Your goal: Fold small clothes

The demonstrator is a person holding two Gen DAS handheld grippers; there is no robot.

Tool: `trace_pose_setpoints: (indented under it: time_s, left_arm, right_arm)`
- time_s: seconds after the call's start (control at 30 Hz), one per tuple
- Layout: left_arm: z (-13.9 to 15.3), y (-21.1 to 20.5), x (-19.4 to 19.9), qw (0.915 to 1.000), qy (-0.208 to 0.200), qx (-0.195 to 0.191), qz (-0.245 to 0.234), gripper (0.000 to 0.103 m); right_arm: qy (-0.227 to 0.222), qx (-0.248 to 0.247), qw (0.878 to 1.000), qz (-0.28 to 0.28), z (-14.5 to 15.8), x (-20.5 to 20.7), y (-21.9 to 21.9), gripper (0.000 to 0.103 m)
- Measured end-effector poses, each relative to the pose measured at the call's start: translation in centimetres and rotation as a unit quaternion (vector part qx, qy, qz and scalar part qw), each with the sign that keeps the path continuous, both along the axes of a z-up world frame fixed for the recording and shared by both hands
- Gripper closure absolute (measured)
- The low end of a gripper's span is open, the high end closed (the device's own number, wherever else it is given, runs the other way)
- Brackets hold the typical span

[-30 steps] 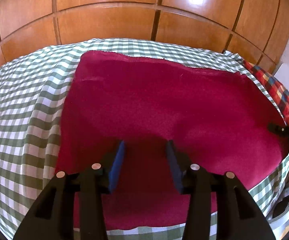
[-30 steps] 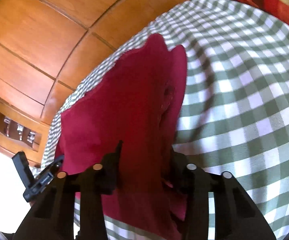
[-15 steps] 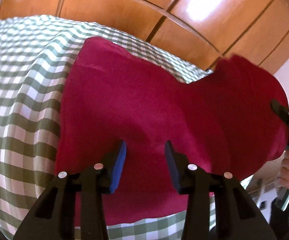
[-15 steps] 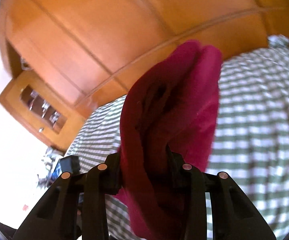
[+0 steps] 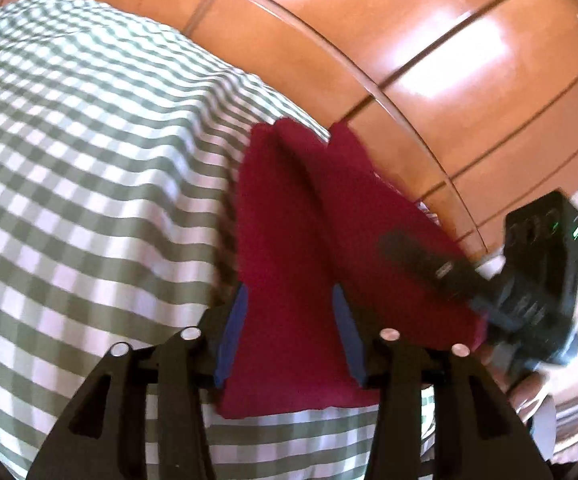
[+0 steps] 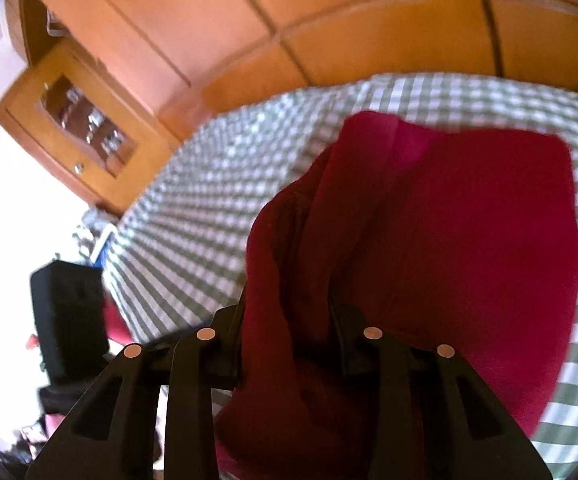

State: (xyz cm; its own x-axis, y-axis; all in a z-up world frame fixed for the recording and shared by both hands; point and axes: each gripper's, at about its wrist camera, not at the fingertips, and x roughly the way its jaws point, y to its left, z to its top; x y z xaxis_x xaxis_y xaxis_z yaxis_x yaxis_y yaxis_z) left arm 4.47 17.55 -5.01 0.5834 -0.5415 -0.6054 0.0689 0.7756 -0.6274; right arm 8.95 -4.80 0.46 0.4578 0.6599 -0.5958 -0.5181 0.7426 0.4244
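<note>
My right pads are buried in the cloth (image 6: 449,240). My own hand (image 5: 529,396) is mostly hidden behind the right gripper (image 5: 429,264), all blurred.

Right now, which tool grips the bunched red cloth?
The right tool, clamped on a thick bunch of red cloth; the left tool has jaws opening around a flatter part.
</note>
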Motion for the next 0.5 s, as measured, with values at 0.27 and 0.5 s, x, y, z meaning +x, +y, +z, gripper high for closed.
trace_pose_setpoints:
  time_s: [0.27,0.5]
  left_arm:
    - [0.4,2.3,0.1,0.9987,-0.001,-0.011,0.051,0.042]
    - [2.8,2.6,0.9,0.9990,-0.014,-0.036,0.021,0.042]
  right_arm:
    - [-0.024,-0.004,0.998,0.061,-0.2,-1.2,0.5,0.034]
    - [-0.051,0.048,0.997,0.044,1.7,-5.6,-5.8,0.025]
